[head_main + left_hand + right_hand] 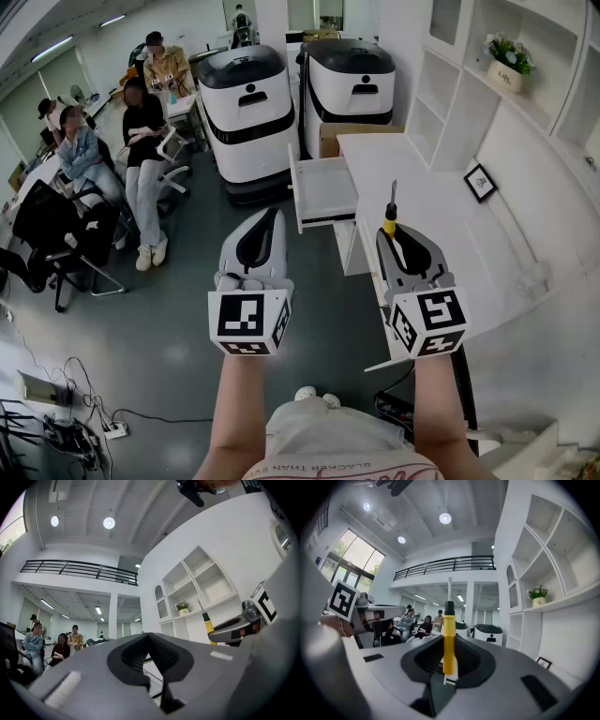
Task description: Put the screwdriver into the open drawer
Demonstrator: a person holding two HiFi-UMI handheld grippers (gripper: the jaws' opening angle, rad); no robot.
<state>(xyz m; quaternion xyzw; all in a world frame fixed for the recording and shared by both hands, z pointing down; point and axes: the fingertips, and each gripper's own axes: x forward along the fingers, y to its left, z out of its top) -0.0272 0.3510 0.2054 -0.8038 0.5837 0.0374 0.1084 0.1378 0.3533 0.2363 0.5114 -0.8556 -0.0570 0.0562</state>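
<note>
A screwdriver [390,217] with a yellow handle and a thin metal shaft stands upright between the jaws of my right gripper [390,236], which is shut on the handle. It fills the middle of the right gripper view, where the screwdriver [448,639] points up. The open drawer [326,192] is white, pulled out from the left side of a white desk [422,187], just ahead and left of the right gripper. My left gripper [273,216] hovers over the floor beside the drawer, its jaws together with nothing between them. From the left gripper view the screwdriver [207,623] shows at right.
Two white and black machines [248,103] stand behind the drawer, with a cardboard box [330,139] next to them. Several people sit on chairs at the left [141,150]. Wall shelves hold a potted plant [511,58]; a small picture frame [480,181] rests on the desk.
</note>
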